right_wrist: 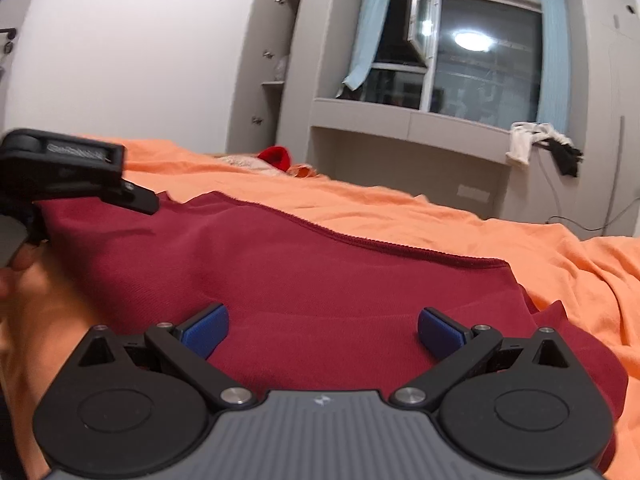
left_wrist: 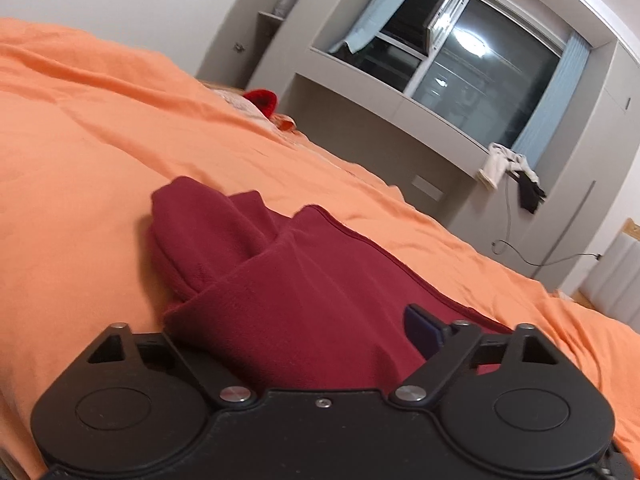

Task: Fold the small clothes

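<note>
A: Right, the dark red garment (right_wrist: pixel 304 272) lies spread on the orange bedspread (right_wrist: pixel 460 216), directly ahead of and under the right claw (right_wrist: pixel 323 330).

B: And that claw stands wide apart, both blue pads (right_wrist: pixel 206 330) resting over the cloth, nothing pinched between them.

A: Over to the left claw (left_wrist: pixel 288 336). The same red garment (left_wrist: pixel 288 264) is bunched up in front of it, a fold rising right between its arms.

B: Only one blue pad (left_wrist: pixel 424 326) shows there, on its right side; the cloth hides the other. The arms are spread wide, but whether they press the fold I cannot tell.

A: From the right claw's camera, the left claw (right_wrist: pixel 132 196) sits off to its left, at the garment's far left edge.

B: Beyond both claws, a bright red item (right_wrist: pixel 276 156) sits at the bed's far end, below the window (right_wrist: pixel 480 56).
</note>
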Available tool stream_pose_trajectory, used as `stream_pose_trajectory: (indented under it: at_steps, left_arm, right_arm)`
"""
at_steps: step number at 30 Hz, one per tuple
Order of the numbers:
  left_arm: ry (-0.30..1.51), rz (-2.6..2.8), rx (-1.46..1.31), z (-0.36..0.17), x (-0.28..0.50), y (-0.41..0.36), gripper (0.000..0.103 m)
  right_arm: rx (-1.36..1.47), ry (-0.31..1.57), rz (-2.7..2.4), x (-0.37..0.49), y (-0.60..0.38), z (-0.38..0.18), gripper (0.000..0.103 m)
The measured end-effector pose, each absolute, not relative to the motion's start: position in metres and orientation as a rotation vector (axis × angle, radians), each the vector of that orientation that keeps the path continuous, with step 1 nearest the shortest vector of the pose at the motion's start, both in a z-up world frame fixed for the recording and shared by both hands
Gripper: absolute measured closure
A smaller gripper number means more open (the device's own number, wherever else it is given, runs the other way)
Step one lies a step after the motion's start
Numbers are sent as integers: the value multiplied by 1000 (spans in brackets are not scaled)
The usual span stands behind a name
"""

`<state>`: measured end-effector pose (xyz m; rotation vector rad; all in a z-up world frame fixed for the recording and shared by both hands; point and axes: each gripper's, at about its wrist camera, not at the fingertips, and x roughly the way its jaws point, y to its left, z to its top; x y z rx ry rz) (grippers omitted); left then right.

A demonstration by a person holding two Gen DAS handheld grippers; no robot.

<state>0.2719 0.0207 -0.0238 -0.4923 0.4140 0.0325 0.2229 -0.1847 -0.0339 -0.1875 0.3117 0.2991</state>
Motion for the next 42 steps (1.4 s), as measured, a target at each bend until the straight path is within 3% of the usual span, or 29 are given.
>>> stream_pose_trajectory:
  at_steps: [5,10,12,25,33,39,42]
  left_arm:
    - [401,59,-467,-17,272,17,36]
    - [374,86,-333,1,277,1,77]
    - [361,75,-272,10,280,-10,88]
    - [219,-228,96,83,283,-151,90]
    - [274,-465,340,48,260,-243,89]
    - [332,-527,446,7,242,-256,82]
    - [349,-571,425,4,238,-252,64]
  right_arm:
    - [-168,356,376,217,-205,-17,0]
    - [-111,324,372,201,-234,-3,0]
    - [-101,303,354,196,-246,2,0]
    - [14,165,83,184,-345,49,0]
    - [186,207,-51,200,-417,52,0]
    - [355,315,-4,215,-443,34,0]
    - [402,347,10,224,-449,28,0]
